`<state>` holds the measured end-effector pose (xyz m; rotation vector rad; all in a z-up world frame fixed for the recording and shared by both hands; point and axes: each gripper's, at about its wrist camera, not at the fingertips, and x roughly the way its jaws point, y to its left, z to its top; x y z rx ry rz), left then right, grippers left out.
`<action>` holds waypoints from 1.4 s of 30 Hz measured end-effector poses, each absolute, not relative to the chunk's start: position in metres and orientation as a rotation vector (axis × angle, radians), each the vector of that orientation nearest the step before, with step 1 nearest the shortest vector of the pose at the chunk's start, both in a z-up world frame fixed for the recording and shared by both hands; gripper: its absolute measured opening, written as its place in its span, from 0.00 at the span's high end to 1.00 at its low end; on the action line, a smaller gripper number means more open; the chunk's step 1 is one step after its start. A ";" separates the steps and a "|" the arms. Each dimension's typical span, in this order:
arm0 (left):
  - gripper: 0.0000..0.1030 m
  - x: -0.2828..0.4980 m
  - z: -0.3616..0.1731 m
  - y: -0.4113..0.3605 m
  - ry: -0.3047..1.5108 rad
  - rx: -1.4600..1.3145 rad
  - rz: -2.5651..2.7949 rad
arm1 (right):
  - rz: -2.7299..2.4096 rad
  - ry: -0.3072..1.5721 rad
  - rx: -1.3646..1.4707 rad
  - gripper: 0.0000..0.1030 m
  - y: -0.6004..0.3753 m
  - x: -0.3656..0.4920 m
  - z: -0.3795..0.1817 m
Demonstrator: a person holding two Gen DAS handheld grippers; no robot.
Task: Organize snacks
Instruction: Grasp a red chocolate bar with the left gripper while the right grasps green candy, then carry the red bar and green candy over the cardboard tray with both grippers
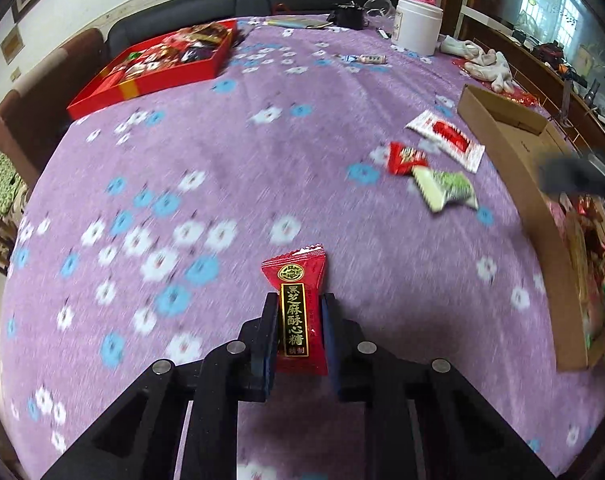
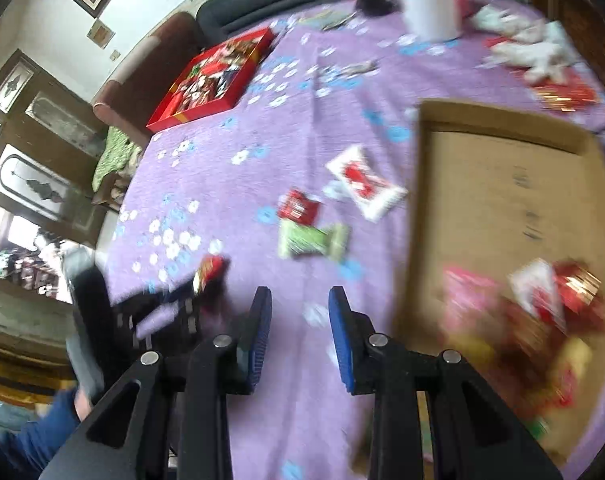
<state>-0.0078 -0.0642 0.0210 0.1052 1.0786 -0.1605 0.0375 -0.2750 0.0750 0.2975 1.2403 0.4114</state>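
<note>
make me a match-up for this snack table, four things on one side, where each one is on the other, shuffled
Things:
1. black-label red candy
2. green packet
3. red tray
4. white canister

Places:
A. far left of the table
B. between the left gripper pads
C. far end of the table
D. loose on the cloth beside the cardboard box

Pairs: 1-B, 2-D, 3-A, 4-C

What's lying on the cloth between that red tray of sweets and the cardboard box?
Three loose snacks: a white-and-red packet, a small red candy and a green-and-white one. The left wrist view shows them near the cardboard box.
</note>
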 end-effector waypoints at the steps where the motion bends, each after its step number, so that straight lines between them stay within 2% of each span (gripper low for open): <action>1: 0.80 -0.011 0.021 -0.062 1.079 0.102 -0.157 | 0.399 1.243 0.298 0.72 -0.270 0.049 0.070; 6: 0.80 -0.017 0.021 -0.057 1.077 0.096 -0.151 | 0.366 1.291 0.283 0.69 -0.255 0.092 0.041; 11: 0.80 -0.017 0.020 -0.055 1.073 0.088 -0.161 | 0.343 1.360 0.349 0.68 -0.264 0.088 0.020; 14: 0.80 -0.015 0.020 -0.054 1.074 0.079 -0.167 | 0.394 1.399 0.397 0.63 -0.260 0.067 0.019; 19: 0.80 -0.013 0.021 -0.052 1.074 0.071 -0.169 | 0.360 1.356 0.280 0.63 -0.250 0.038 0.032; 32: 0.80 -0.010 0.020 -0.054 1.061 0.112 -0.173 | 0.184 1.351 0.302 0.62 -0.250 0.073 0.022; 35: 0.81 -0.010 0.019 -0.056 1.048 0.129 -0.173 | 0.186 1.338 0.264 0.77 -0.246 0.070 0.024; 38: 0.81 -0.012 0.020 -0.057 1.042 0.132 -0.174 | 0.204 1.326 0.251 0.85 -0.247 0.061 0.029; 42: 0.81 -0.016 0.024 -0.064 1.029 0.137 -0.187 | 0.249 1.297 0.258 0.85 -0.251 0.036 0.041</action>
